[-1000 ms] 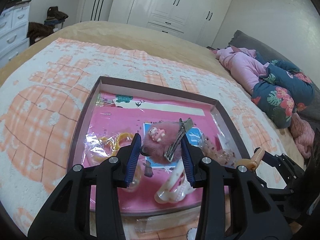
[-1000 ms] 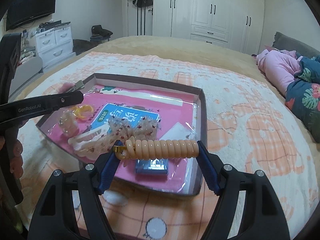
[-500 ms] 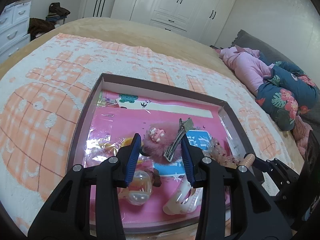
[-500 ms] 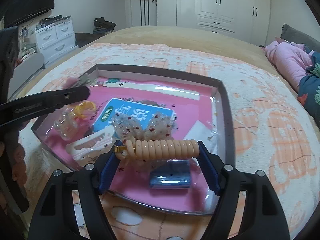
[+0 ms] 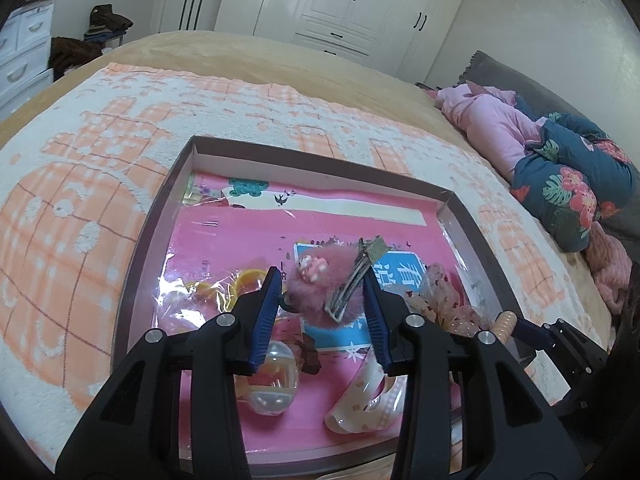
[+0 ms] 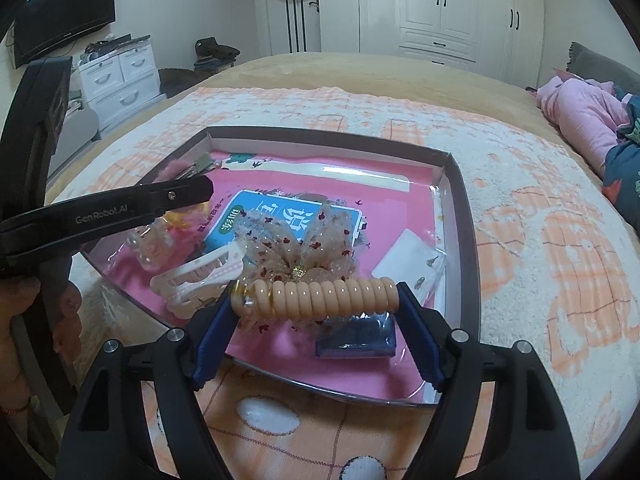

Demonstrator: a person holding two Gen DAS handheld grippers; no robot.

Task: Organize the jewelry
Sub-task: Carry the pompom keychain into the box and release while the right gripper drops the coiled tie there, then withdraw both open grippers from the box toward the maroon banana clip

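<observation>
Left claw (image 5: pixel 320 300), closed on a fluffy pink pom-pom hair clip with a silver metal clasp (image 5: pixel 326 286), hangs above the shallow brown-rimmed cardboard tray lined in pink (image 5: pixel 160 216) that sits on the bed. Under it, left to right in the tray: a yellow ring in plastic wrap (image 5: pixel 244 282), a clear round capsule (image 5: pixel 272 380), a cream plastic claw-style hair clip (image 5: pixel 368 404), a sheer speckled fabric bow (image 6: pixel 296 240).

Right claw (image 6: pixel 316 300), at the tray's near edge, grips a peach spiral coil hair tie with a small gold charm (image 6: pixel 320 294) stretched lengthwise between its pads. A dark blue wrapped packet (image 6: pixel 356 340) lies just below.

Step in hand, as I judge: both pieces lifted, awaiting placement. Next move calls for lowering each onto bare pink liner apart from the pile, then opening.
</observation>
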